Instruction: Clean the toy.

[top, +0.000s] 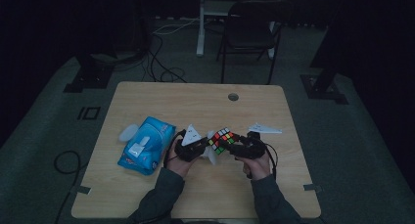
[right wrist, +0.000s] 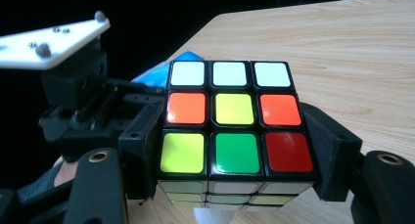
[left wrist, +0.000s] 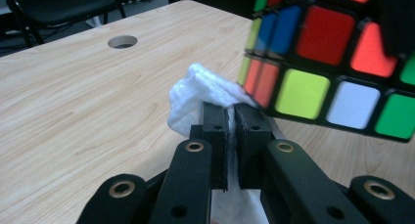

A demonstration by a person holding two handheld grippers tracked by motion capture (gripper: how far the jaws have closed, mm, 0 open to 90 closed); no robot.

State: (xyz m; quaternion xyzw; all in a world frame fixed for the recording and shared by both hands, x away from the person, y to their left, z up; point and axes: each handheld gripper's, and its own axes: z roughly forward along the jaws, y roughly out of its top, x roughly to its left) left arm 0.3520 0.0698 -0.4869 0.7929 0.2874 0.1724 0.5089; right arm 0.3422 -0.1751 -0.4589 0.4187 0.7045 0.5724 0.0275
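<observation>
The person has both tools up over the middle of the desk [top: 147, 94], and the work comes down to a cloth meeting a cube. The right hand-held gripper [right wrist: 237, 150] has its jaws spread wide and clamped on opposite sides of a puzzle cube [right wrist: 234, 117], holding it off the wood with one coloured face turned back toward that hand. The left hand-held gripper [left wrist: 231, 117] is pinched almost fully closed on a bunched white wipe [left wrist: 198, 94], a thin strip of the fabric showing between the jaws and the rest bulging out past the tips. What matters for the next move is how the two sit: from the left gripper view the cube hangs up and to the right of the jaw tips, its near lower corner just beside the wad, so close that I cannot tell whether cloth and plastic are actually in contact. In the high view the cube [top: 223, 139] sits between the two hands, with the left tool coming at it from its left side. I'd judge the wipe needs only a small sweep rightward and upward across the facing side, while the other hand keeps the cube steady or turns it. A blue pack of wipes [top: 146, 145] lies on the desk, off to the left of the left hand.
</observation>
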